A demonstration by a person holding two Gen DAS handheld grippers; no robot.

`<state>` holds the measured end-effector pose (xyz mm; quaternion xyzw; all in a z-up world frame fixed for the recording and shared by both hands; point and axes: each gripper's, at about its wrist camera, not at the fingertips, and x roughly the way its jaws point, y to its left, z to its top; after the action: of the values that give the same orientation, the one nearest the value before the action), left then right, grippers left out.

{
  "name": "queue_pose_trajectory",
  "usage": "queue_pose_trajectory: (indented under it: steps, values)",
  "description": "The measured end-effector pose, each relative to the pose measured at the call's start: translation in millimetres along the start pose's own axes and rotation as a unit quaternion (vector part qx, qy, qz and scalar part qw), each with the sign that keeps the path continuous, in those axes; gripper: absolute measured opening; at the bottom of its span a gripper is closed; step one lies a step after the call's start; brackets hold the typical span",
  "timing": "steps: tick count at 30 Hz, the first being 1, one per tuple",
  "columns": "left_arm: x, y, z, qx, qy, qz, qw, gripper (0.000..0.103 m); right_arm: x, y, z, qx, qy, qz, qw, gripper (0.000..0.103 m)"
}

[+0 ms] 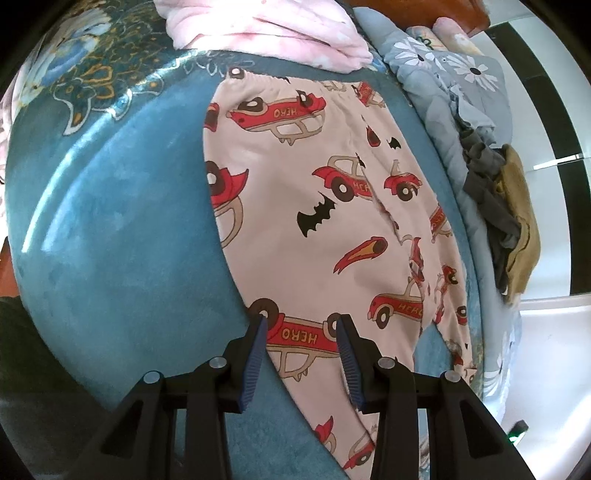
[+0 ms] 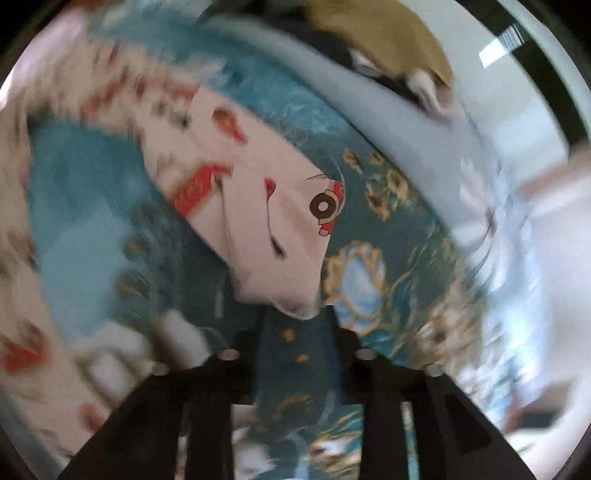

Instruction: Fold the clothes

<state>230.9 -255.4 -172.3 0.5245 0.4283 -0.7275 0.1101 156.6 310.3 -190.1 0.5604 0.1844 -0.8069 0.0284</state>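
Observation:
Pale pink child's trousers printed with red cars and black bats lie flat on a teal blanket, waistband at the far end. My left gripper is open and hovers over the left leg of the trousers, its blue pads either side of a red car print. In the blurred right wrist view, my right gripper is open just behind the cuff end of a trouser leg; the cuff tip sits at the fingertips, not clamped.
A pink fleece garment lies beyond the waistband. A grey floral quilt with dark grey and mustard clothes runs along the right edge of the bed. White floor lies to the right.

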Motion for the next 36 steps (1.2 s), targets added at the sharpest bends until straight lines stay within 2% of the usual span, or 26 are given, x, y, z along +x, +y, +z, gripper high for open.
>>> queue_pose_trajectory:
  steps: [1,3,5,9,14,21,23,25,27,30,32,36]
  values:
    - [2,0,0,0.0,0.002,-0.001,1.0,0.042,-1,-12,2,0.043,-0.008,0.017,0.999,0.039]
    - [5,-1,-1,0.003,0.008,0.001,1.0,0.042,2,-27,7,0.105,-0.016,0.019,0.994,0.039]
    - [5,-2,-2,0.007,0.006,0.002,1.0,0.042,14,-32,20,0.129,-0.018,0.026,0.991,0.039]
    - [3,-2,0,0.001,-0.001,0.001,1.0,0.042,27,-4,41,0.104,-0.016,0.066,0.992,0.039]
    - [5,2,-2,-0.005,0.002,0.004,1.0,0.042,53,32,41,0.029,0.033,0.033,0.998,0.039]
    - [10,0,-3,0.006,0.011,0.01,0.9999,0.042,56,26,24,0.052,0.048,0.052,0.996,0.039]
    - [10,0,-3,0.007,0.009,0.01,0.9999,0.042,56,29,24,0.05,0.054,0.051,0.996,0.033]
    - [9,0,-2,0.007,0.009,0.011,0.9999,0.042,56,31,24,0.046,0.06,0.051,0.996,0.013]
    - [8,1,-2,0.005,0.009,0.01,0.9999,0.042,52,25,25,0.067,0.057,0.067,0.994,0.007]
    - [8,3,-2,0.0,0.008,0.007,0.9999,0.042,37,-5,21,0.144,0.026,0.106,0.984,0.007]
    - [8,5,-1,-0.003,0.009,0.005,0.9999,0.042,26,-34,15,0.203,0.0,0.121,0.972,0.007]
    - [6,9,1,-0.009,0.003,0.0,1.0,0.042,16,-103,-3,0.335,-0.034,0.137,0.932,0.007]
